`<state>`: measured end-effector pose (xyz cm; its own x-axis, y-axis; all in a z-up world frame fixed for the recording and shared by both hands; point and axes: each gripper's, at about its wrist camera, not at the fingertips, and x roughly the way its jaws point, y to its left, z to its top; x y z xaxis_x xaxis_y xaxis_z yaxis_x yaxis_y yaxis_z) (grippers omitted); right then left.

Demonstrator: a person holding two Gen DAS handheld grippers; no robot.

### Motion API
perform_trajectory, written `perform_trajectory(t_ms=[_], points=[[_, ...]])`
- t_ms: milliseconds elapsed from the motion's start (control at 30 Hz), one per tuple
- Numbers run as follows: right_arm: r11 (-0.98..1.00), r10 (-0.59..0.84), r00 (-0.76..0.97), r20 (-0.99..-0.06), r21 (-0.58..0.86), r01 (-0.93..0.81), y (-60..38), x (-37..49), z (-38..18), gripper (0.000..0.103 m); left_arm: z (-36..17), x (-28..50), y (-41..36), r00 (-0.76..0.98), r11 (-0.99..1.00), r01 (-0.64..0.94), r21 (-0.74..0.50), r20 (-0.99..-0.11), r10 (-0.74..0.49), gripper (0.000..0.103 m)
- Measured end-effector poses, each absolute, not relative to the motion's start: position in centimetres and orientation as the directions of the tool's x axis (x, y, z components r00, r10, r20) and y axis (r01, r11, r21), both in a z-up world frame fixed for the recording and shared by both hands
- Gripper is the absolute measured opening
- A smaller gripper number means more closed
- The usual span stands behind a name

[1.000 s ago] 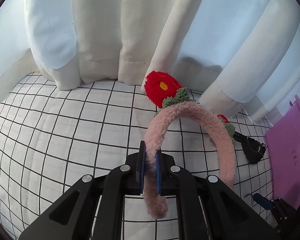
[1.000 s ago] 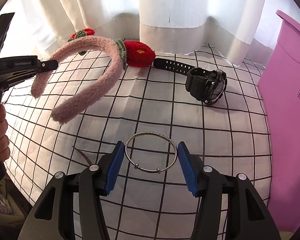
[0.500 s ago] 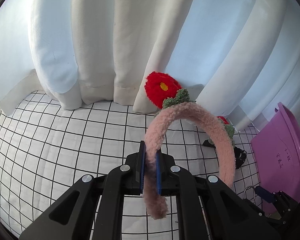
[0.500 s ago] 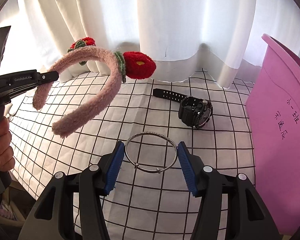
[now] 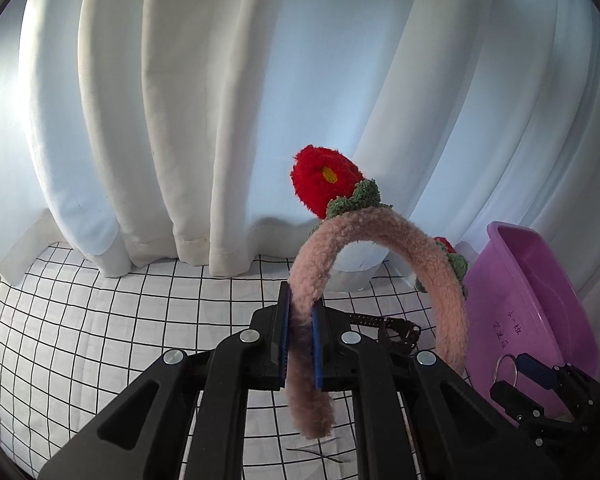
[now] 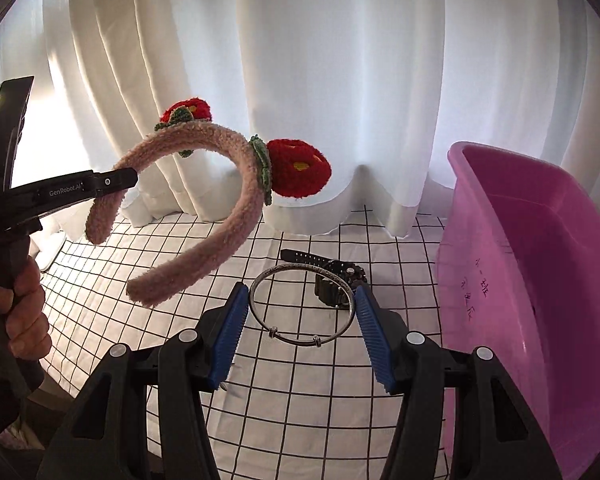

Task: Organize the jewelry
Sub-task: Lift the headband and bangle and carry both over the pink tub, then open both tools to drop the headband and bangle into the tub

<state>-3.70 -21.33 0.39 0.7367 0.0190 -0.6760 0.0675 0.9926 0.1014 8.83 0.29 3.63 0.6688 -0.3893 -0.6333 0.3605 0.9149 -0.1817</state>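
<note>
- Our left gripper (image 5: 300, 340) is clamped narrow on one leg of the pink headband (image 5: 380, 232), whose arch rises ahead of the jaws.
- Our right gripper (image 6: 302, 320) spans the silver bangle (image 6: 304, 304) at half width, pads touching its rim.
- The purple tub (image 6: 540, 248) stands just right of the right jaws, nearer that hand; both loads hang above the cloth.
- The black watch (image 6: 336, 280) lies beyond the bangle.

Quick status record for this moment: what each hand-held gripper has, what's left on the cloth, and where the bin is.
left hand-held gripper: shut on one end of the pink headband, held clear of the cloth
right hand-held gripper: closed on the silver bangle, pads on its two sides
on the checked cloth: black watch
purple bin: to the right, beside the watch; contents not visible
backdrop: white curtain
</note>
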Motion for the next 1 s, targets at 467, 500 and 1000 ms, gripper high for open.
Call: perform_trajectory(t_ms=[467, 500, 1000], points=[[0.966, -0.149, 0.826, -0.544, 0.098, 0.239, -31.0, -11.7, 6.8, 0.054, 10.5, 4.0, -11.4, 0.644, 0.804, 0.571, -0.167, -0.516, -0.565, 0.009], [0.961, -0.163, 0.827, -0.538, 0.101, 0.256, -31.9, -12.4, 6.9, 0.054, 10.7, 3.5, -12.4, 0.636, 0.793, 0.585, -0.168, -0.512, -0.577, 0.009], [0.894, -0.254, 0.748, -0.613, 0.147, 0.424, -43.0, -16.5, 2.8, 0.054, 6.5, -1.4, -27.9, 0.521, 0.708, 0.698, -0.108, -0.603, -0.605, 0.011]])
